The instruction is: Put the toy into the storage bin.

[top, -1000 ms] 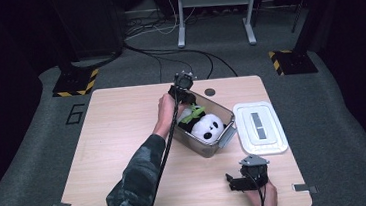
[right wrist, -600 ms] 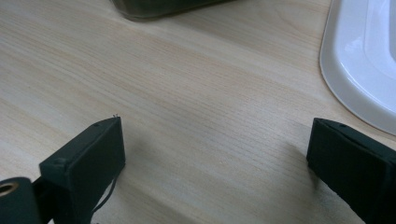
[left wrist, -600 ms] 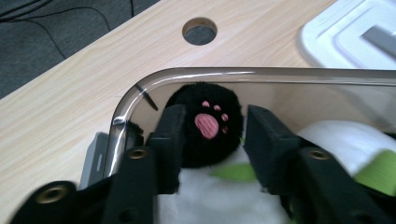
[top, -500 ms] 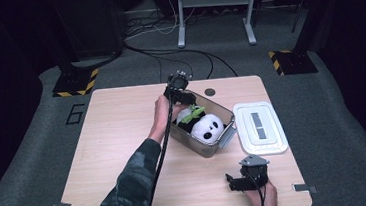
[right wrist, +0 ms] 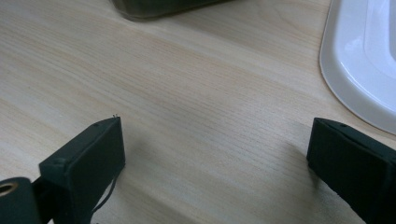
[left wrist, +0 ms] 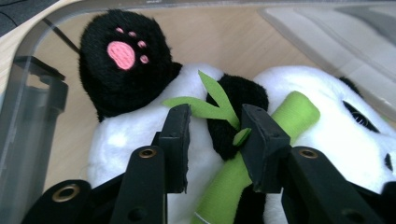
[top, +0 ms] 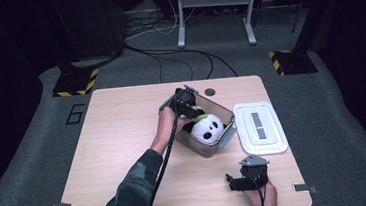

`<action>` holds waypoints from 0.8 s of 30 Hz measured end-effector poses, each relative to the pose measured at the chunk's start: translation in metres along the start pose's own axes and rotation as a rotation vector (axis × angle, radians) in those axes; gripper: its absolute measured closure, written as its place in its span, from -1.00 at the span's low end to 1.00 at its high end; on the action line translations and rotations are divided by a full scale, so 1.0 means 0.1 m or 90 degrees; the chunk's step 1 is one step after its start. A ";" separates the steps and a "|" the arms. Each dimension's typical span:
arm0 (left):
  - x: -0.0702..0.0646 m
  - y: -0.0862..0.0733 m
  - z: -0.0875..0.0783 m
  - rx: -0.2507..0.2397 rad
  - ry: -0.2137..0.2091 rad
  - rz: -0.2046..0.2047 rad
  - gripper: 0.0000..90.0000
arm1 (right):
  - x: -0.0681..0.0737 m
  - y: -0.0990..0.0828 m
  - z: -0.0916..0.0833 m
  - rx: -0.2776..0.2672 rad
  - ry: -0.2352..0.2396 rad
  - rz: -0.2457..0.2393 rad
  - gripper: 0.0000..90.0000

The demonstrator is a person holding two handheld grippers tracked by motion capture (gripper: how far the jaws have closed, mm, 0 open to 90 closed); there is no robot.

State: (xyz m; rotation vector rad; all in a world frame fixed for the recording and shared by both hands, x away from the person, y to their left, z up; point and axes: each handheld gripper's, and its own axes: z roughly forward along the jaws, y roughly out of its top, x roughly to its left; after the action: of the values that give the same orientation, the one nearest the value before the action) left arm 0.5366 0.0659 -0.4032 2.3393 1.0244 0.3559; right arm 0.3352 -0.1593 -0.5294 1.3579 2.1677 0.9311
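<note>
Dark room, grey carpet, cables on the floor beyond a pale wooden table [top: 119, 138].

Your left forearm, in a camouflage sleeve, runs up from the near edge and slants right toward the middle of the table; the left hand [top: 165, 127] sits at the near-left wall of the clear plastic bin [top: 210, 148], tipping the left gripper [top: 190, 107] forward and down into it.

In the left gripper view the left gripper [left wrist: 215, 122] has its jaws narrowly apart after just closing further — between them lies the panda's black arm [left wrist: 229, 126] with the thin green leaves [left wrist: 205, 105]. The right pad meets the leaf and the green bamboo stalk [left wrist: 285, 112], but I can't tell whether the pads actually pinch.

The panda plush [top: 207, 127] lies inside the bin, white belly under the jaws, the black foot with the pink paw pad [left wrist: 122, 53] up-left of them, the face off to the right.

Your right hand [top: 262, 194] rests near the table's front edge with the right gripper [top: 234, 183] pointing left, low over the wood. Its jaws stand wide apart over bare tabletop [right wrist: 210, 116] — nothing between them. The white lid [right wrist: 359, 60] lies ahead-right of them, the bin's base ahead.
</note>
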 end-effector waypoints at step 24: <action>0.18 -0.21 -0.36 -0.101 -0.068 -0.056 -0.54 | -0.01 0.00 0.00 0.002 -0.004 0.005 -0.93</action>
State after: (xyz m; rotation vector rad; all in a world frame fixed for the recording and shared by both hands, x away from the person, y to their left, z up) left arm 0.5204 0.1052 -0.3857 2.1407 1.0060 0.2651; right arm 0.3357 -0.1599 -0.5293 1.3694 2.1616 0.9266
